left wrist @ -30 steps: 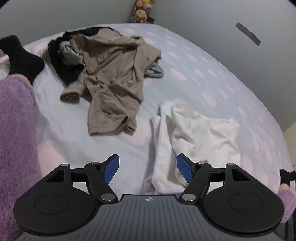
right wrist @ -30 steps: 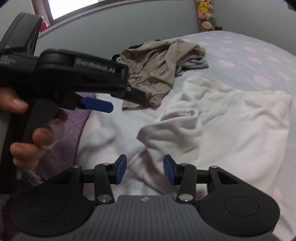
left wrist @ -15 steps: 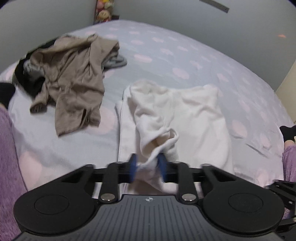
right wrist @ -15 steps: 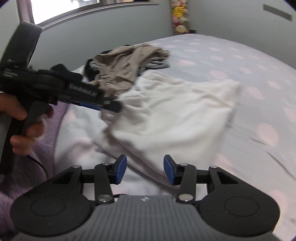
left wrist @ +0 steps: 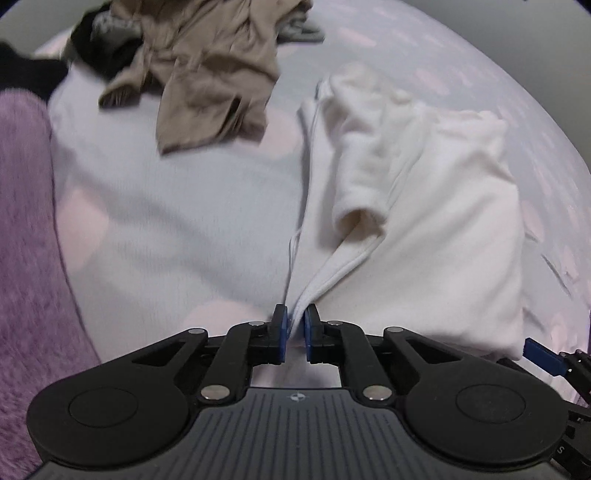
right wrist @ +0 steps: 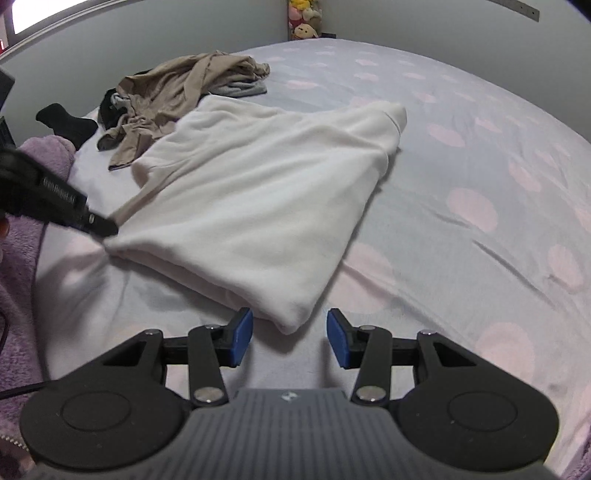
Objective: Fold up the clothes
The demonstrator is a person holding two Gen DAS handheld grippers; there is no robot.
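A white fleece garment (right wrist: 258,206) lies on the bed, also in the left wrist view (left wrist: 424,229). My left gripper (left wrist: 295,326) is shut on its near left corner and pulls the edge taut; it shows from the side in the right wrist view (right wrist: 99,225). My right gripper (right wrist: 290,339) is open, its blue pads either side of the garment's near right corner (right wrist: 291,321), just short of it. One of its blue pads shows in the left wrist view (left wrist: 543,356).
A pile of tan, grey and black clothes (right wrist: 177,96) lies at the far left of the pink-spotted bed sheet (right wrist: 480,166), also in the left wrist view (left wrist: 207,74). A purple fleece-clad leg (left wrist: 26,258) and a black sock (right wrist: 68,123) lie at the left. Plush toys (right wrist: 304,20) stand in the far corner.
My left gripper closed on the white garment's corner and drew it toward me. The right gripper moved right to the garment's other near corner, still open.
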